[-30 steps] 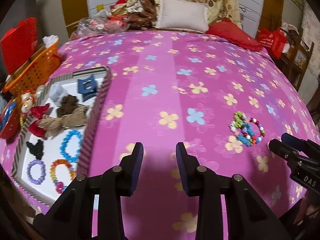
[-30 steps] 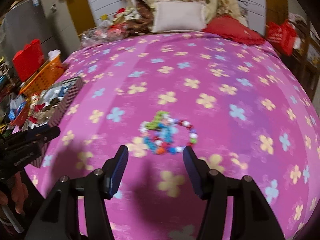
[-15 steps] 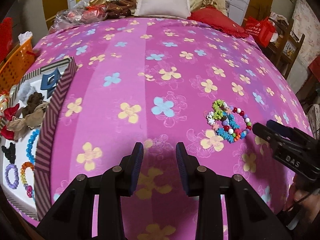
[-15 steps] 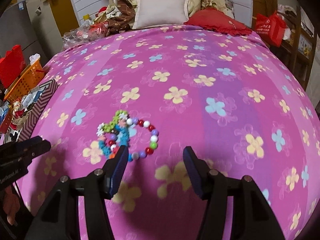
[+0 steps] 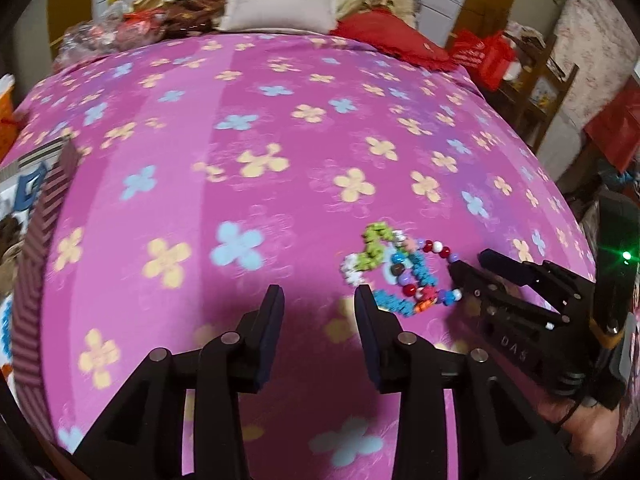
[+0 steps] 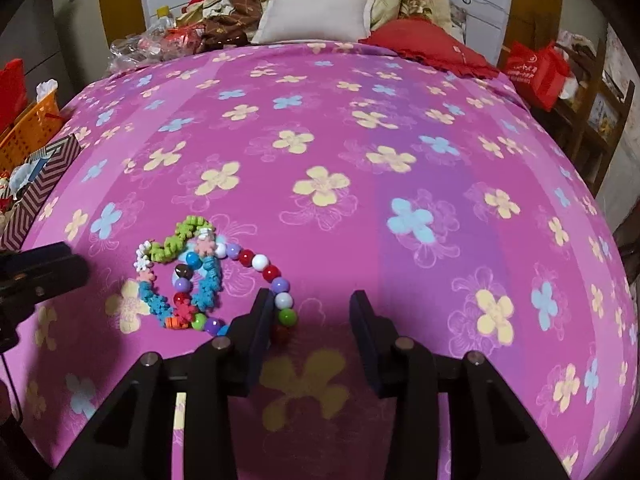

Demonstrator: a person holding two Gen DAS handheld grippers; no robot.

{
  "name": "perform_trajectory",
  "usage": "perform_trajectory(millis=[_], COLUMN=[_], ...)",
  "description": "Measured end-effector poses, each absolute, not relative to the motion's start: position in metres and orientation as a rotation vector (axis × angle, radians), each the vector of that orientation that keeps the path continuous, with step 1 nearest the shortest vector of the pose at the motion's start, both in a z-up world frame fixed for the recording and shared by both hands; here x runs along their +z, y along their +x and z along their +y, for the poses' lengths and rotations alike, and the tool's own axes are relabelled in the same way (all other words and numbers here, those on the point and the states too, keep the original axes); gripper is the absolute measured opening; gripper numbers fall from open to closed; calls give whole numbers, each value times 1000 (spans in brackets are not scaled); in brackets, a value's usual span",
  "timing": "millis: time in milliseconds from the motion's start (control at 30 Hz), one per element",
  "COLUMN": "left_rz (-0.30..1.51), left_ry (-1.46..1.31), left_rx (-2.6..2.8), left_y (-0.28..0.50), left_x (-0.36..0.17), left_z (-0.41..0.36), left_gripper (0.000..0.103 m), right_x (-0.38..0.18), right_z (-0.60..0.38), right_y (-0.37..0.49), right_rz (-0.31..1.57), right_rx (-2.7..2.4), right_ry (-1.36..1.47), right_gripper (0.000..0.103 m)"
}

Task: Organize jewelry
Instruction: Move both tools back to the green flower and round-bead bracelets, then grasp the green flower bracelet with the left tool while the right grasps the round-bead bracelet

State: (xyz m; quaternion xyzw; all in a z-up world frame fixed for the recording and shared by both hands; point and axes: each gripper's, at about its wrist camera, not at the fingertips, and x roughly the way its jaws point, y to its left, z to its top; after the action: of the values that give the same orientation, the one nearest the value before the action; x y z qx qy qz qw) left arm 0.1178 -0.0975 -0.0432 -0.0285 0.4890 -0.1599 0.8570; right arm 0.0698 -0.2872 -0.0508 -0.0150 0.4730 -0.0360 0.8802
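With the heap of bead bracelets [image 6: 200, 280] as the landmark, the patterned box [image 6: 38, 184] sits well off to its left at the edge of the bed, holding other small pieces too blurred to name. Between box and heap, the left tool [image 5: 318, 300] hangs just above the pink flowered bedspread [image 6: 340, 152], its jaws opening with only cloth between them; its right finger tip lies just beside the heap's left edge.

The heap itself rests on the bedspread near the bed's near edge. It shows at least two strands tangled together: one of flower-shaped beads, lime green at the far end, white and pale pink at the left, turquoise along the near side with a red and an orange piece; the other of round glossy beads in red, white, lilac, green, blue and brown, curving out to the right.

At the heap's right side the right tool [image 6: 310, 308] is closing; its left finger [image 6: 260, 312] touches the round-bead strand, a white and a green bead just inside the gap, not pinched. Far behind the heap lie a cream pillow [image 6: 316, 12] and a red cushion [image 6: 432, 46].
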Motion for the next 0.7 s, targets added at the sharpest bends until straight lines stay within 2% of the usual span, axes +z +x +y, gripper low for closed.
perform_trajectory(millis=[233, 367, 500, 567, 600, 633, 667, 700], left_rz=[1041, 1074, 1053, 1043, 1040, 1038, 1041, 1045], left_ry=[-30, -26, -25, -18, -11, -18, -29, -44], left_rx=[-447, -472, -476, -469, -461, -466, -470, -469], left_y=[129, 138, 141, 141, 142, 142, 143, 142], left_x=[-53, -60, -60, -62, -62, -63, -63, -63], left_z=[-116, -123, -127, -126, -126, -124, -122, -118], left_gripper=[33, 33, 32, 15, 8, 8, 7, 7], right_x=[-51, -51, -52, -52, -53, -53, -52, -52], right_z=[-292, -292, -291, -289, -287, -286, -284, -283], right_y=[69, 69, 70, 70, 70, 70, 70, 71], right_rz=[979, 977, 974, 969, 964, 960, 956, 955], right_rx=[-48, -36, -34, -37, -38, -33, -27, -23], right_ry=[-14, -10, -20, -35, -44, -49, -54, -60], right_gripper=[42, 48, 48, 48, 43, 37, 21, 13])
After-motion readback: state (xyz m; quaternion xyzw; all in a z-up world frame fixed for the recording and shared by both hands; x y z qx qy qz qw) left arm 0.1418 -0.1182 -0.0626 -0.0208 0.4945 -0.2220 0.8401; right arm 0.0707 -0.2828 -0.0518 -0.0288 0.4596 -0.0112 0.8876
